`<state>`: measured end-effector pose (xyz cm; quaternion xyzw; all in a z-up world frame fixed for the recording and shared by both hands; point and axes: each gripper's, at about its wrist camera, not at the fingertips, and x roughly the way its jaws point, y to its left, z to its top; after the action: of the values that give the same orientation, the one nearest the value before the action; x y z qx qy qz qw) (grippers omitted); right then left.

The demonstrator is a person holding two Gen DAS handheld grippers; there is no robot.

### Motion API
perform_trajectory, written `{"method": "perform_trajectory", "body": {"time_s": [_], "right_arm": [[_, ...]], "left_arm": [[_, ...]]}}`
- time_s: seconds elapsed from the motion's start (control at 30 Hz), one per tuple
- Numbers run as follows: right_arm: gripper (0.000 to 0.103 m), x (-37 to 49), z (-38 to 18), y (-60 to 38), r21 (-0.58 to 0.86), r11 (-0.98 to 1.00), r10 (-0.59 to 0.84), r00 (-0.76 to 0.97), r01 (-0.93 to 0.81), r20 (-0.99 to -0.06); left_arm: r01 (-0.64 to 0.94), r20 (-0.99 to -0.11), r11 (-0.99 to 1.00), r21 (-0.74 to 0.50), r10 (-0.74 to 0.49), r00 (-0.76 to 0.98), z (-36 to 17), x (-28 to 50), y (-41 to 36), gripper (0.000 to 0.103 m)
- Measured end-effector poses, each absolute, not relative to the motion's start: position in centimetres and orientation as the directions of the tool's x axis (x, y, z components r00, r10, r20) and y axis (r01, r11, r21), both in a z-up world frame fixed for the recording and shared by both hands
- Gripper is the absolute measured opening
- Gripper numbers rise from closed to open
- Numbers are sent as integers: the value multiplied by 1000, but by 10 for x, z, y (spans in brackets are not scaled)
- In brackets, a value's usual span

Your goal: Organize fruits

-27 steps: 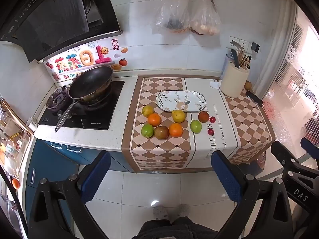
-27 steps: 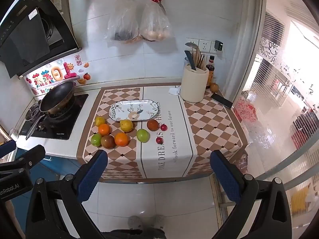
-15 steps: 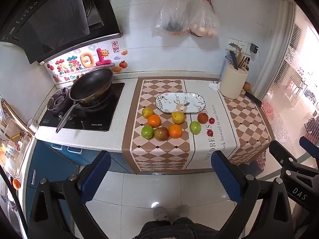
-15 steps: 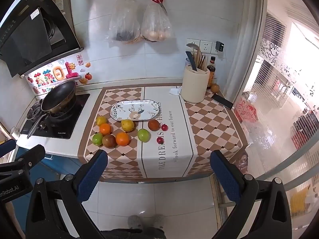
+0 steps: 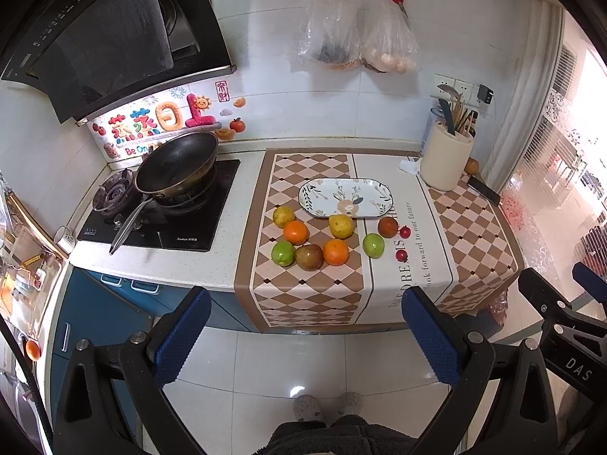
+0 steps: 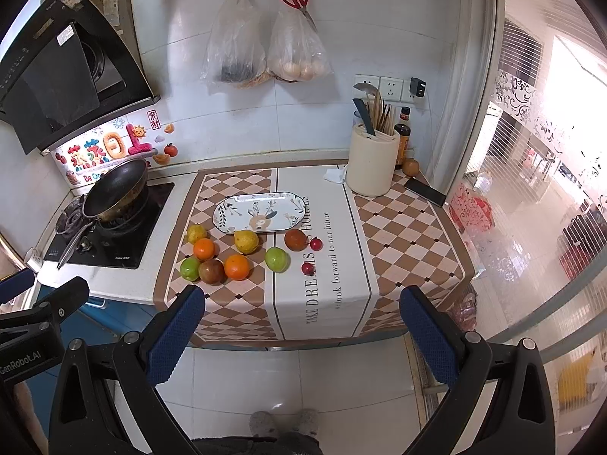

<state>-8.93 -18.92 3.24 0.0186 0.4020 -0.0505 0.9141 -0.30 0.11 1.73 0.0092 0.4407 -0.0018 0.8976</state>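
Several fruits lie loose on the checked cloth in front of an empty patterned plate: two oranges, two green apples, yellow fruits, dark red-brown ones and two small red ones. My left gripper hangs open above the floor, well short of the counter. My right gripper is open too, at a like distance, with nothing between its fingers.
A black pan sits on the hob at the left. A cream utensil holder, a bottle and a phone stand at the back right. Two plastic bags and red scissors hang on the wall. The person's slippers show on the tiled floor.
Both views have drifted slightly, the counter and fruits shifting a little in frame. Both grippers stay wide open and empty; nothing on the counter has moved.
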Motion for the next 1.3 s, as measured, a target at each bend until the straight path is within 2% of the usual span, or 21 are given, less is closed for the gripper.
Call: {"method": "perform_trajectory", "body": {"time_s": [1.3], "right_arm": [[103,-95,40,-188,22,996,-48,692,91,-720]], "left_arm": [[9,-785,1000,20,11,620,21,-4,4,103]]}}
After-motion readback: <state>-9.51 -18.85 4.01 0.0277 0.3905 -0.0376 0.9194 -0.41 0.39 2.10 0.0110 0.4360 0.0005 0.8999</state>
